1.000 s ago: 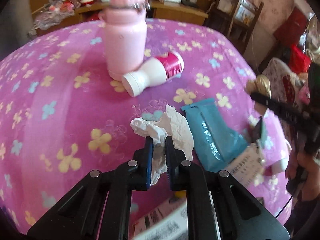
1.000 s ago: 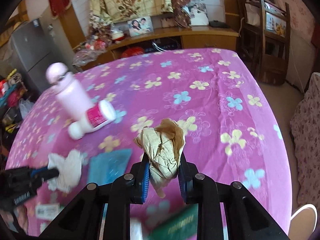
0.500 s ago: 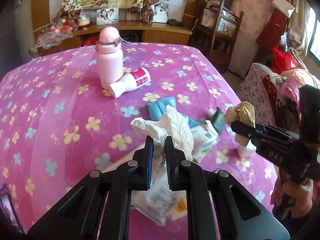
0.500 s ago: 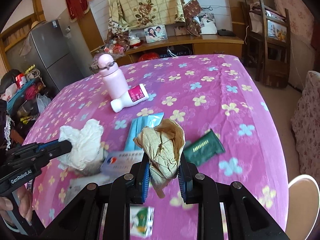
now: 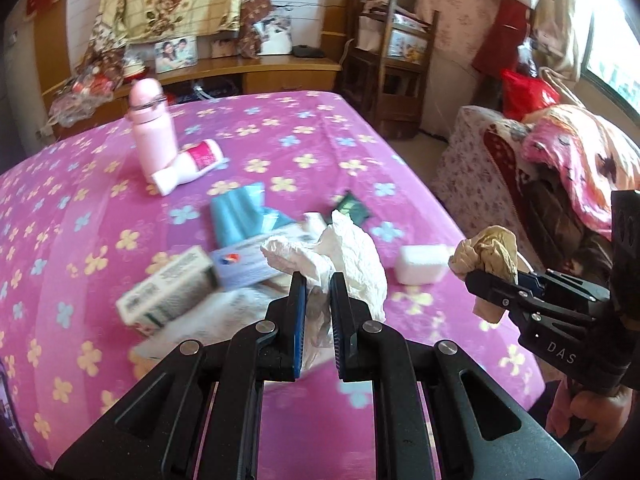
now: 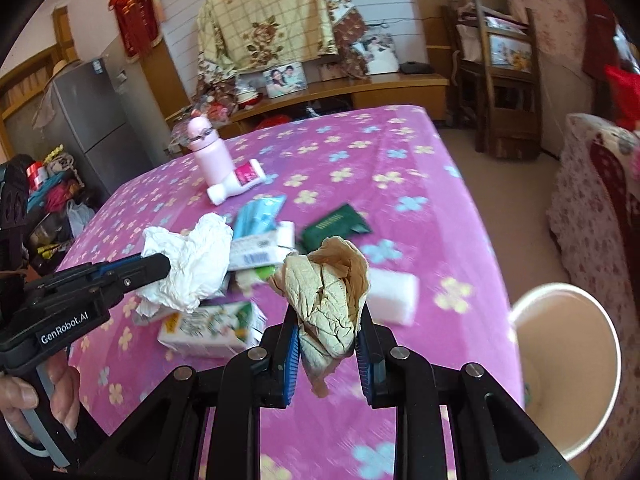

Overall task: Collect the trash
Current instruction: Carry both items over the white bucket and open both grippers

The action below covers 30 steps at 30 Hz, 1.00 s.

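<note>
My left gripper [image 5: 317, 280] is shut on a crumpled white tissue [image 5: 344, 252], held above the pink flowered tablecloth [image 5: 80, 208]; it also shows in the right wrist view [image 6: 160, 268] with the tissue [image 6: 192, 264]. My right gripper [image 6: 328, 320] is shut on a crumpled tan paper wad [image 6: 328, 292]; it shows at the right of the left wrist view [image 5: 496, 280] with the wad [image 5: 486, 252]. A white round bin [image 6: 568, 364] stands below the table's right edge.
On the table lie a teal pouch [image 5: 240, 216], a dark green packet [image 6: 336, 228], a white block [image 5: 420, 268], small cartons [image 5: 172, 292] [image 6: 208, 328], a pink bottle [image 5: 152, 128] and a toppled white bottle [image 5: 188, 164]. A covered sofa [image 5: 520, 184] stands to the right.
Both grippers have pulled back and up from the table with their paper still held. More of the table and the white bin have come into view.
</note>
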{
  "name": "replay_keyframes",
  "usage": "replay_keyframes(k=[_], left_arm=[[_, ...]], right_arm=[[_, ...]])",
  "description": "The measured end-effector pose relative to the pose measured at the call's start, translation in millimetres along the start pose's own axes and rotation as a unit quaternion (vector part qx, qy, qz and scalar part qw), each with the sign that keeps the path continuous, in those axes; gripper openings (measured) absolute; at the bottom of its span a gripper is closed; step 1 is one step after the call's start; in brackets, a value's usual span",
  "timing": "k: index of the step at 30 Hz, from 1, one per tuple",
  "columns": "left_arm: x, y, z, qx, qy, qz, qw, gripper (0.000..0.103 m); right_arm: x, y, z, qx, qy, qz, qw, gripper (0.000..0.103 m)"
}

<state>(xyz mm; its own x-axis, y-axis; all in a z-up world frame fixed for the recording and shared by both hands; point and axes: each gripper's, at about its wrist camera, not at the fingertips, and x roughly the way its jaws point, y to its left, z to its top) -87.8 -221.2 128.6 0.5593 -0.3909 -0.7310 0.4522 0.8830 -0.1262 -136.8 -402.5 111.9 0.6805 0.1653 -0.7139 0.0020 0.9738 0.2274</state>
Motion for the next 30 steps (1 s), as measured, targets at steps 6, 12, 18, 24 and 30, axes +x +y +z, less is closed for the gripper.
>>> replay_keyframes(k=[6, 12, 18, 24, 30], left_arm=[[10, -52, -1, 0.028, 0.007, -0.029, 0.9992, 0.009], [30, -107, -2, 0.058, 0.022, -0.059, 0.9963, 0.009], [56, -156, -1, 0.079, 0.045, -0.085, 0.9922, 0.009], [82, -191, -2, 0.085, 0.064, -0.105, 0.9887, 0.01], [102, -211, -2, 0.075, 0.075, -0.143, 0.9841, 0.013]], right_arm=[[-29, -42, -17, 0.027, -0.004, -0.032, 0.999, 0.023], [-49, -95, -32, 0.067, 0.003, -0.066, 0.996, 0.023], [-60, -142, -48, 0.102, 0.015, -0.096, 0.99, 0.023], [-59, -188, -65, 0.142, 0.035, -0.117, 0.982, 0.023], [-49, -214, -75, 0.159, 0.051, -0.156, 0.974, 0.029]])
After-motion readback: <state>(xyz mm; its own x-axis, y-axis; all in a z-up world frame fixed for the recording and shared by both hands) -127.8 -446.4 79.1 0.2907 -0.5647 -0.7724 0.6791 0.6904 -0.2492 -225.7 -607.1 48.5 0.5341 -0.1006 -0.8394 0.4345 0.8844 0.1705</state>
